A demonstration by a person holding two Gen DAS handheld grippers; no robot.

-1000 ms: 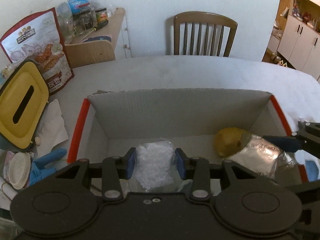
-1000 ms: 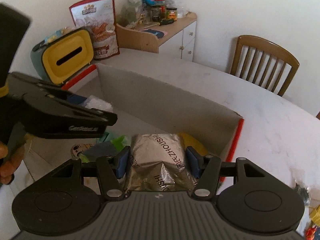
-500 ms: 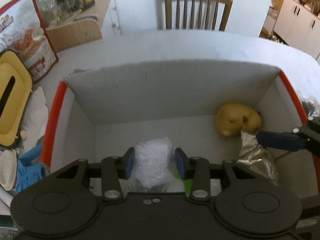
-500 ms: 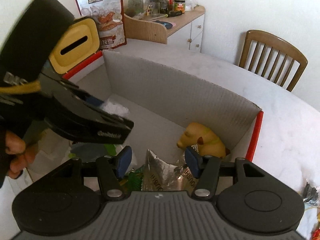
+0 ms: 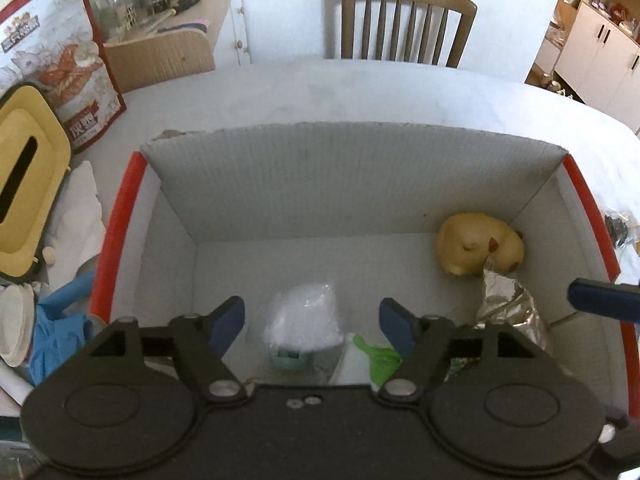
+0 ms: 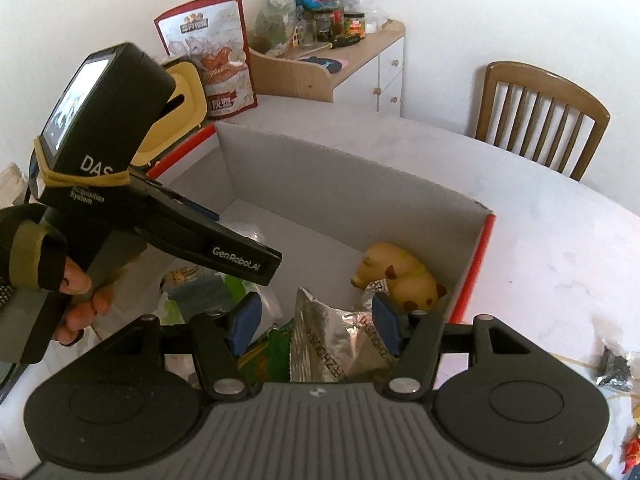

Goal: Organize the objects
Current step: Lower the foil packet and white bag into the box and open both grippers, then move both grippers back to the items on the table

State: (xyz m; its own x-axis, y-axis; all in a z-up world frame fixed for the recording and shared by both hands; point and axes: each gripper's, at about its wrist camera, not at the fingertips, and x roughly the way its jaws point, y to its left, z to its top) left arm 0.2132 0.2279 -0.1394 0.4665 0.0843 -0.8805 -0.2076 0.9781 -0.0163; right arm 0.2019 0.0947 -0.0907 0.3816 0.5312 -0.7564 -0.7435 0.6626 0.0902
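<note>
A cardboard box (image 5: 344,168) with red-edged sides sits on the table. Inside lie a clear bag of white granules (image 5: 304,320), a silver foil packet (image 5: 512,312) and a yellow toy dog (image 5: 478,244). My left gripper (image 5: 312,320) hangs open above the white bag, its pads apart from it. My right gripper (image 6: 312,320) is open over the foil packet (image 6: 336,340), beside the toy dog (image 6: 400,276). Green packaging (image 5: 376,356) lies at the box's near side. In the right wrist view, a gloved hand (image 6: 48,276) holds the left gripper's body (image 6: 120,184).
A yellow-lidded bin (image 5: 24,184), a snack bag (image 5: 60,72), white tissue (image 5: 76,216) and a blue glove (image 5: 60,328) crowd the table's left. A wooden chair (image 5: 408,24) stands behind the table. A cabinet with jars (image 6: 332,60) is at the back. Small clutter (image 6: 616,364) lies right of the box.
Both grippers lowered into the box and opened. The left one let go of the white bag, the right one let go of the foil packet; both now rest in the box.
</note>
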